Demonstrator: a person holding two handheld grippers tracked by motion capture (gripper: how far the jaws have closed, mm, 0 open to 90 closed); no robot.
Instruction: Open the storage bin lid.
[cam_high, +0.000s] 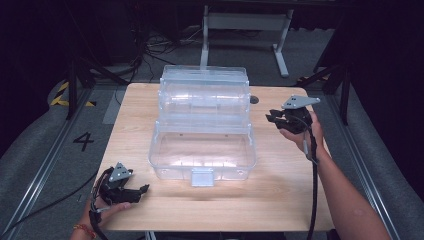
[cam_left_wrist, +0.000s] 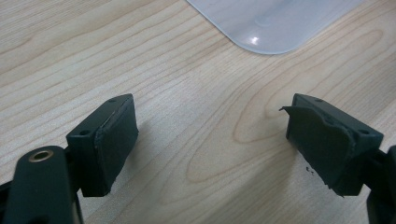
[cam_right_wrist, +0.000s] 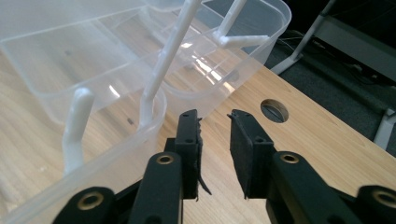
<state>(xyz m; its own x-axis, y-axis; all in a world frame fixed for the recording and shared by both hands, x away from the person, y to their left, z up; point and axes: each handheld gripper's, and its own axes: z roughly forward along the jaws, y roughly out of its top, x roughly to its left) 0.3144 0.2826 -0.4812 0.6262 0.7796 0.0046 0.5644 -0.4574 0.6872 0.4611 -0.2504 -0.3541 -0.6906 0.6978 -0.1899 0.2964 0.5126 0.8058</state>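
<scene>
A clear plastic tiered storage box (cam_high: 202, 125) stands opened out at the middle of the wooden table (cam_high: 280, 200), trays stepped back on thin white arms (light, slick and probably brittle; the front latch (cam_high: 202, 176) looks the safest hold). The left gripper (cam_high: 139, 192) rests near the front-left corner, jaws wide apart; the right gripper (cam_high: 270, 118) hovers beside the box, jaws slightly parted, holding nothing.

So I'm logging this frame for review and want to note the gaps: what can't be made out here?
- Clear box: whether anything lies in its trays; high view, glare and see-through walls blur the insides.
- Latch: closed or loose; high view, too small.
- Box in the left gripper view: one corner visible, the rest cut off by the top edge.
- Table hole: what lies beneath; right gripper view, dark.
</scene>
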